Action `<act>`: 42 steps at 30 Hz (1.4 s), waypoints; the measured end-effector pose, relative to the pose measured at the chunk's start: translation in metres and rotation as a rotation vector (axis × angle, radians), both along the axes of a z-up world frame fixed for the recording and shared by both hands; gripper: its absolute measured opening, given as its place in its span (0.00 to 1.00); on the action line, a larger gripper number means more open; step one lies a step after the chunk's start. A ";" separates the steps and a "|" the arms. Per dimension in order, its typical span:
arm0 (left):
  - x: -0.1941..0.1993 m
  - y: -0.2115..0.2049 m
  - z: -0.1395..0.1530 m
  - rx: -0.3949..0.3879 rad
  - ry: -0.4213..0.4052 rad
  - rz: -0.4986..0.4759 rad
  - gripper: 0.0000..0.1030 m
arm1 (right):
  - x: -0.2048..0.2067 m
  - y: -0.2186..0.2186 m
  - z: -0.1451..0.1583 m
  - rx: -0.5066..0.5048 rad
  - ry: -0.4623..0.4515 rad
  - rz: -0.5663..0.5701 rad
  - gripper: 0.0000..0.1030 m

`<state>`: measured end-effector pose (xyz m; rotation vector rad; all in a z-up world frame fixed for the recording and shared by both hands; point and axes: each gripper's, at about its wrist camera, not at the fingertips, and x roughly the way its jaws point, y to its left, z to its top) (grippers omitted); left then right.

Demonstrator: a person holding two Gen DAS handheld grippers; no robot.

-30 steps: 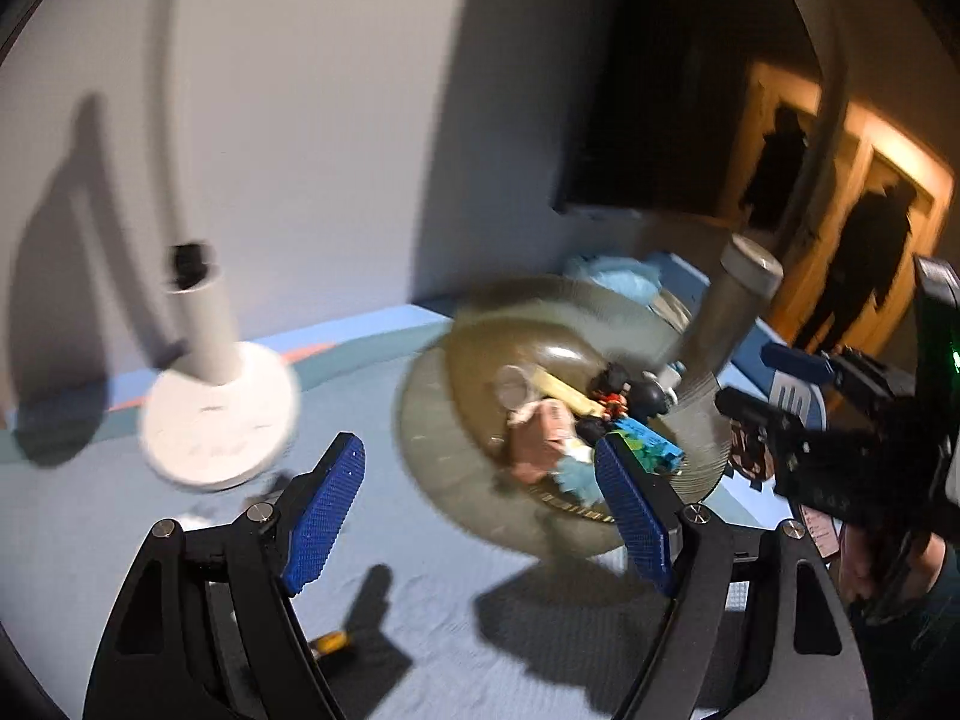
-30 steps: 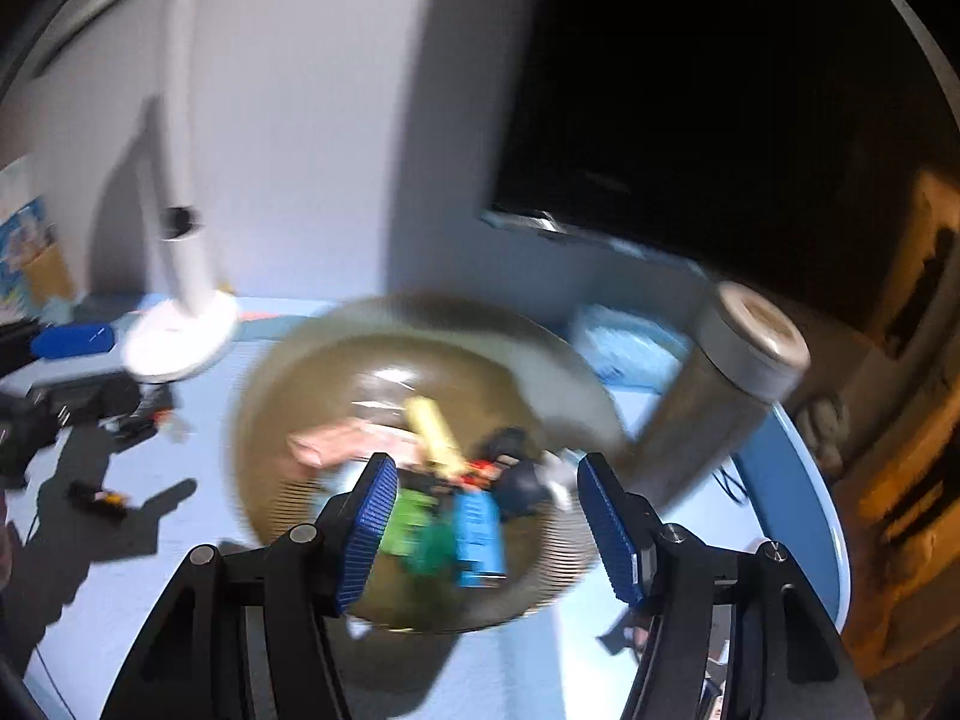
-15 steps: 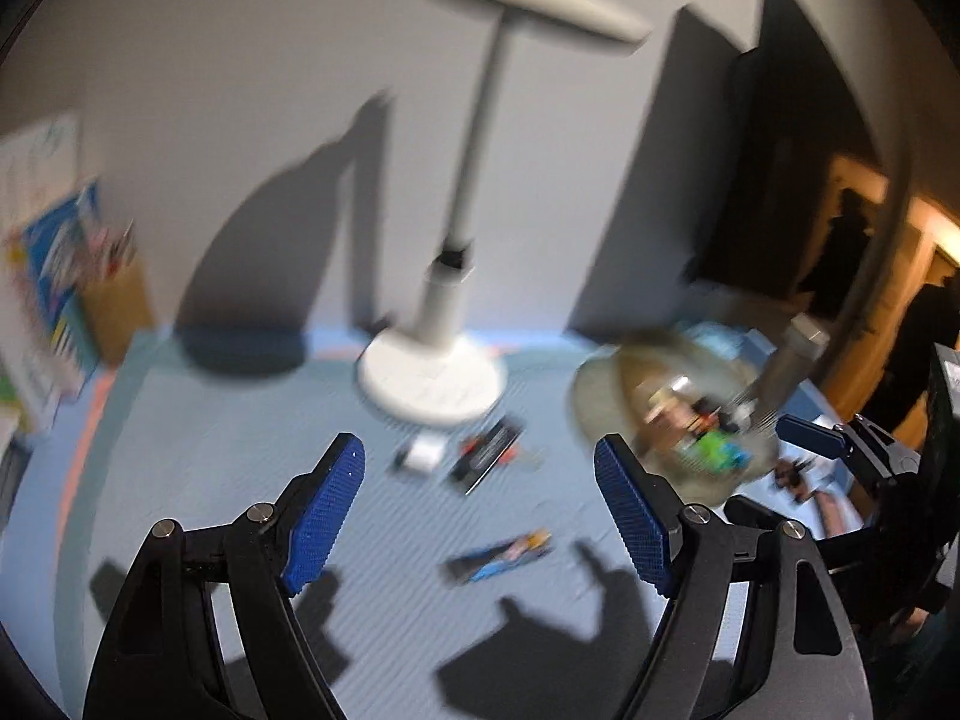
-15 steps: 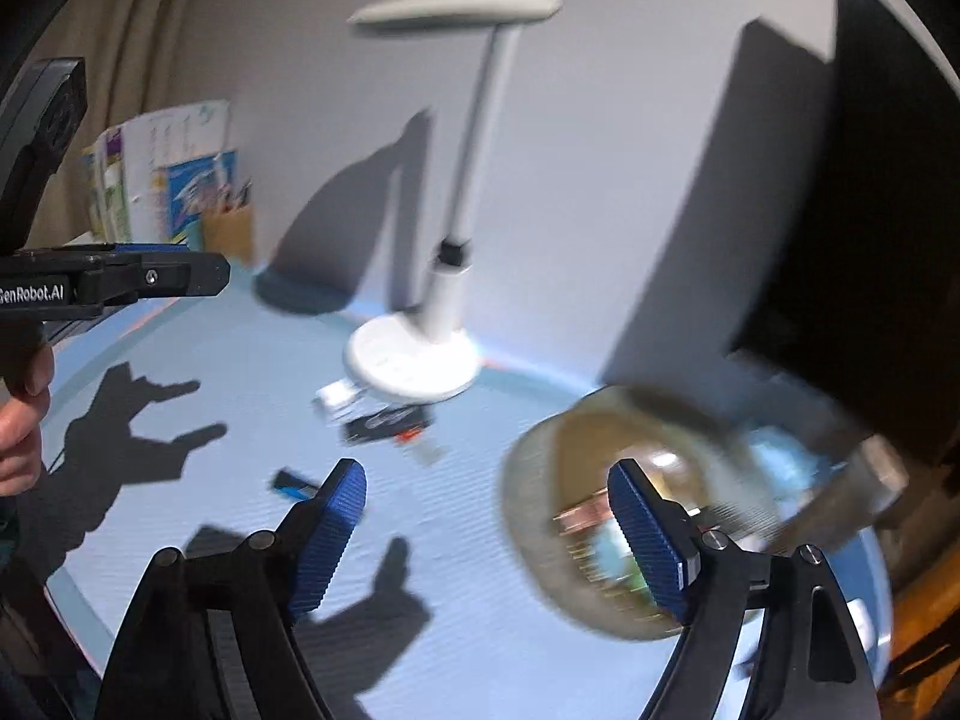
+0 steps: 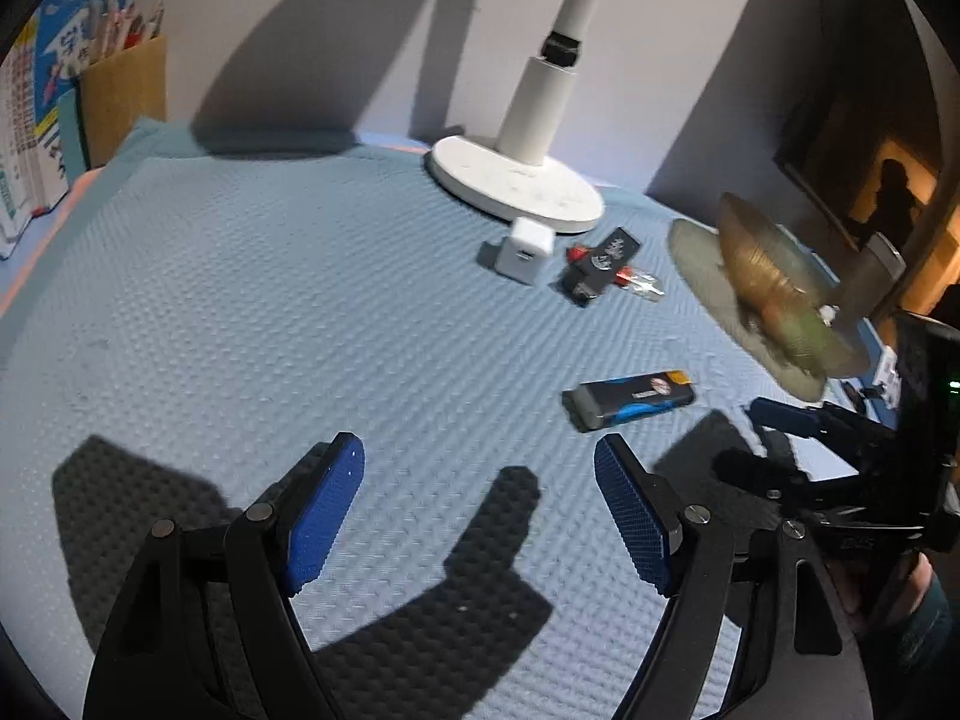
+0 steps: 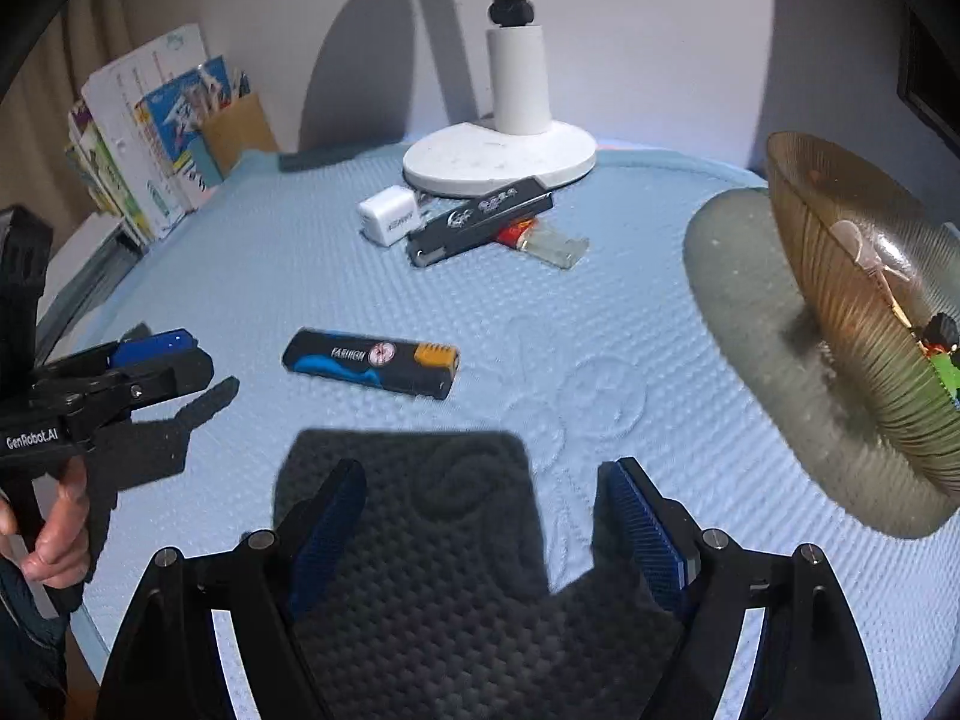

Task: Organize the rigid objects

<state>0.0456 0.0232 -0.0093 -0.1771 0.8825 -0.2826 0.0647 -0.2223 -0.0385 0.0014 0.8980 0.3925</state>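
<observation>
My left gripper point(image 5: 477, 516) and right gripper point(image 6: 483, 531) both hang open and empty over the blue mat point(image 6: 600, 372). The lighter point(image 6: 372, 363) lies just ahead. I think I grab it next, for the bowl point(image 6: 864, 306) maybe.

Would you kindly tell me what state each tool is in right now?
Left tool: open, holding nothing.
Right tool: open, its jaws have just been opening, nothing between them.
</observation>
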 end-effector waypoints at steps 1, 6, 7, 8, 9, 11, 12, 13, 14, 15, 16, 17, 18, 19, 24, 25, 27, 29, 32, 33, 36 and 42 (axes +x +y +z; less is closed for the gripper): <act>0.000 0.000 0.000 -0.005 0.003 -0.005 0.76 | 0.001 0.000 -0.001 0.003 0.006 -0.001 0.79; 0.001 0.005 -0.001 -0.042 0.017 0.001 0.76 | 0.000 -0.006 -0.001 0.012 0.005 0.000 0.80; 0.000 0.006 -0.001 -0.046 0.018 0.001 0.76 | 0.000 -0.006 -0.001 0.010 0.004 -0.004 0.80; 0.000 0.006 -0.001 -0.045 0.018 0.002 0.76 | 0.000 -0.006 -0.001 0.007 0.004 -0.007 0.80; -0.001 0.006 -0.001 -0.040 0.017 0.002 0.76 | 0.001 -0.005 -0.001 0.003 0.005 -0.009 0.80; -0.001 0.004 -0.001 -0.021 0.015 0.001 0.76 | 0.002 -0.003 -0.002 -0.009 0.011 -0.001 0.82; -0.001 0.002 -0.001 -0.010 0.013 0.000 0.76 | 0.002 -0.002 -0.002 -0.016 0.014 0.001 0.82; -0.002 0.001 -0.001 0.001 0.013 -0.001 0.76 | 0.002 -0.001 -0.002 -0.025 0.019 -0.004 0.82; -0.002 0.000 0.000 0.007 0.013 -0.004 0.76 | 0.001 0.000 -0.001 -0.033 0.034 -0.009 0.82; -0.002 0.000 0.000 0.011 0.016 -0.008 0.76 | 0.000 0.002 0.001 -0.019 0.060 0.007 0.82; -0.002 0.001 0.000 0.011 0.018 -0.009 0.76 | -0.001 0.004 0.004 -0.002 0.093 0.037 0.83; -0.002 0.002 0.000 0.006 0.021 -0.008 0.76 | -0.001 0.007 0.007 0.005 0.114 0.065 0.83; -0.001 0.003 0.000 -0.004 0.028 -0.007 0.76 | -0.002 0.012 0.013 -0.005 0.130 0.115 0.83; 0.000 0.005 0.001 -0.011 0.042 -0.001 0.76 | -0.002 0.019 0.019 -0.044 0.123 0.144 0.83; 0.011 0.006 0.029 0.062 0.056 0.023 0.76 | 0.009 0.050 0.035 -0.273 0.003 0.274 0.84; 0.017 0.004 0.035 0.107 0.053 0.026 0.76 | 0.016 0.053 0.033 -0.284 -0.003 0.285 0.84; 0.032 0.001 0.044 0.151 0.034 0.002 0.76 | 0.031 0.057 0.029 -0.262 -0.011 0.306 0.84; 0.047 -0.004 0.045 0.193 0.036 -0.028 0.76 | 0.043 0.057 0.025 -0.212 -0.005 0.336 0.84; 0.067 -0.006 0.042 0.182 0.047 -0.058 0.76 | 0.056 0.055 0.016 -0.155 0.004 0.354 0.84; 0.073 -0.007 0.039 0.156 0.056 -0.080 0.76 | 0.057 0.055 0.013 -0.140 0.005 0.362 0.84; 0.087 -0.017 0.032 0.170 0.051 -0.132 0.75 | 0.057 0.059 0.005 -0.131 0.003 0.395 0.75; 0.109 -0.038 0.019 0.196 0.056 -0.184 0.75 | 0.048 0.047 0.009 -0.088 -0.021 0.435 0.31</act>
